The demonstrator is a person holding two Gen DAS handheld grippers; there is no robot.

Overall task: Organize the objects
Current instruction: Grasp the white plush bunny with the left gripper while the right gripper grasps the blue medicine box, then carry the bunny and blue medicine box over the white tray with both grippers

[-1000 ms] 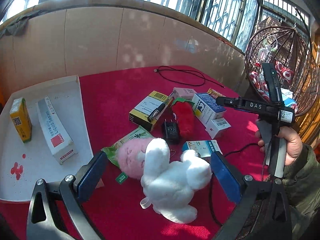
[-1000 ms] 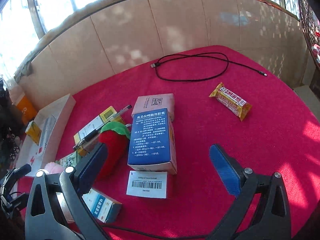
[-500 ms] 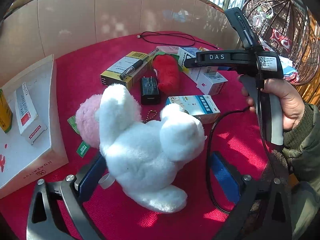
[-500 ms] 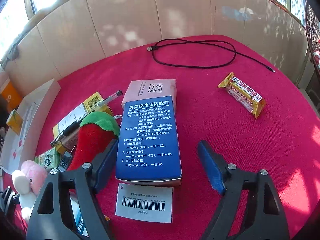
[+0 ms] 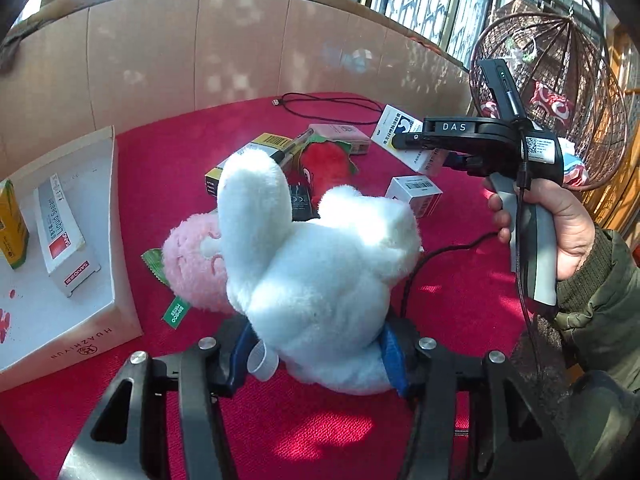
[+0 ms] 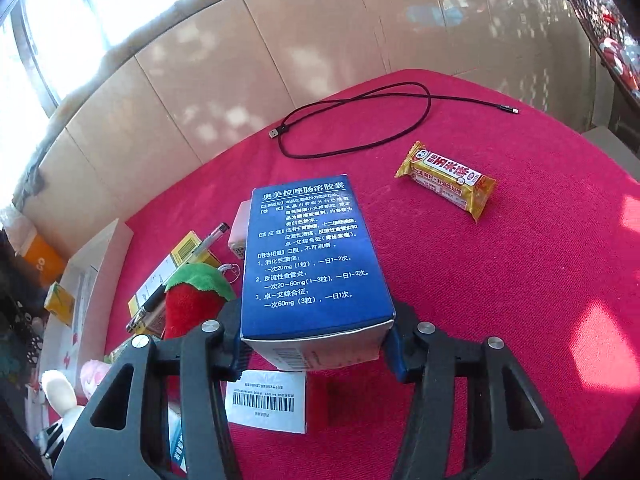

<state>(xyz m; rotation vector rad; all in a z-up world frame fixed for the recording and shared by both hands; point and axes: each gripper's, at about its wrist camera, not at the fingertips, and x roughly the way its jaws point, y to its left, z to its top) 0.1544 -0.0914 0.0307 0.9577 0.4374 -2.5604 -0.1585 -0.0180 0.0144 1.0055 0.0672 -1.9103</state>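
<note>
A white plush rabbit (image 5: pixel 320 272) with a pink face lies on the red cloth (image 5: pixel 320 432). My left gripper (image 5: pixel 316 352) is closing on it, and both blue pads (image 5: pixel 394 354) press into its body. In the right wrist view, a blue medicine box (image 6: pixel 312 264) with white print sits tilted up between the closing jaws of my right gripper (image 6: pixel 316 344). The pads touch its near end on both sides. The left wrist view shows a hand (image 5: pixel 560 224) holding that gripper, with the box (image 5: pixel 394 124) at its tip.
A white tray box (image 5: pixel 100 320) at the left holds a sealant carton (image 5: pixel 60 232) and a yellow carton (image 5: pixel 10 232). A strawberry plush (image 6: pixel 192 300), pen (image 6: pixel 200 246), barcode box (image 6: pixel 264 404), snack bar (image 6: pixel 448 184) and USB cable (image 6: pixel 360 120) lie around. A cardboard wall (image 6: pixel 280 60) runs behind.
Both grippers came forward and down and their jaws narrowed. The left now pinches the plush rabbit. The right now pinches the blue box, whose near end has risen off the cloth.
</note>
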